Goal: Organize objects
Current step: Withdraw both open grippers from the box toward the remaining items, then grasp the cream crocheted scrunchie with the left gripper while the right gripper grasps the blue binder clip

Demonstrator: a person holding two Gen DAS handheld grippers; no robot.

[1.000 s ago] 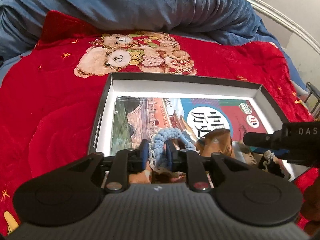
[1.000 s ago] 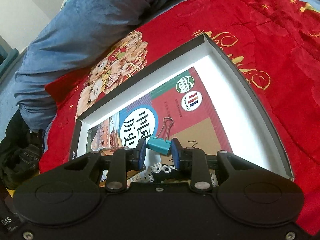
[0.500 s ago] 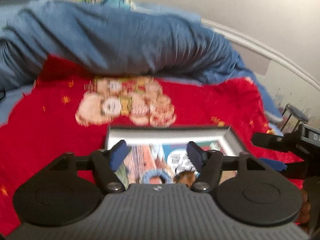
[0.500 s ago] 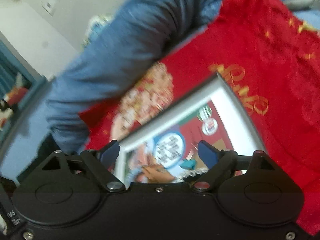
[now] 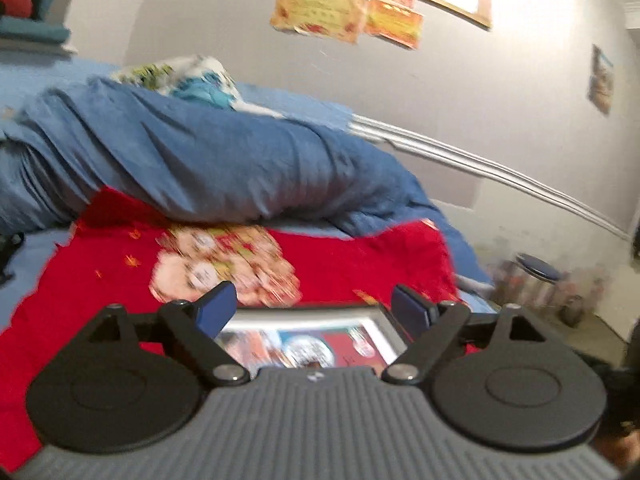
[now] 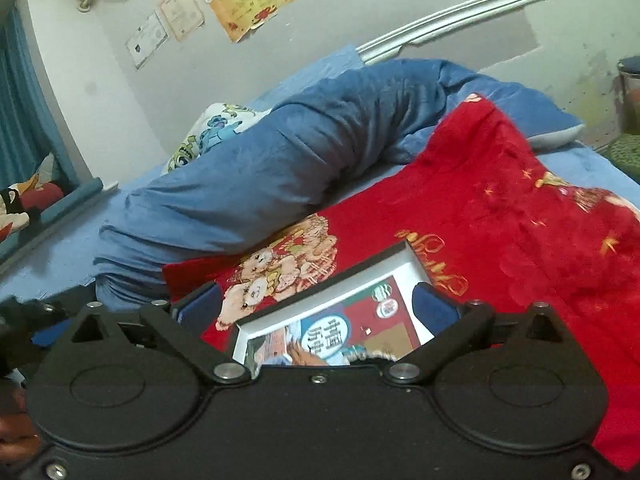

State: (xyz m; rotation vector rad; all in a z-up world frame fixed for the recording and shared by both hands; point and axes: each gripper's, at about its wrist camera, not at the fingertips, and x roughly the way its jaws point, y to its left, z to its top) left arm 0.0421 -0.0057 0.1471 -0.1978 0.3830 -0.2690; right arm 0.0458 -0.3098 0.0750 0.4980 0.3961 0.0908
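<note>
A: What has moved since a second ago?
B: You've lifted both tools off the box (image 6: 332,286); the left tool (image 5: 314,308) and right tool (image 6: 316,306) gape wide, empty.
A: And the book (image 6: 360,320)?
B: Inside the box, on the red blanket (image 6: 500,208).

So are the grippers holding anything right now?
No. The left gripper and the right gripper both stand wide open with nothing between their fingers, above the box on the red blanket.
</note>
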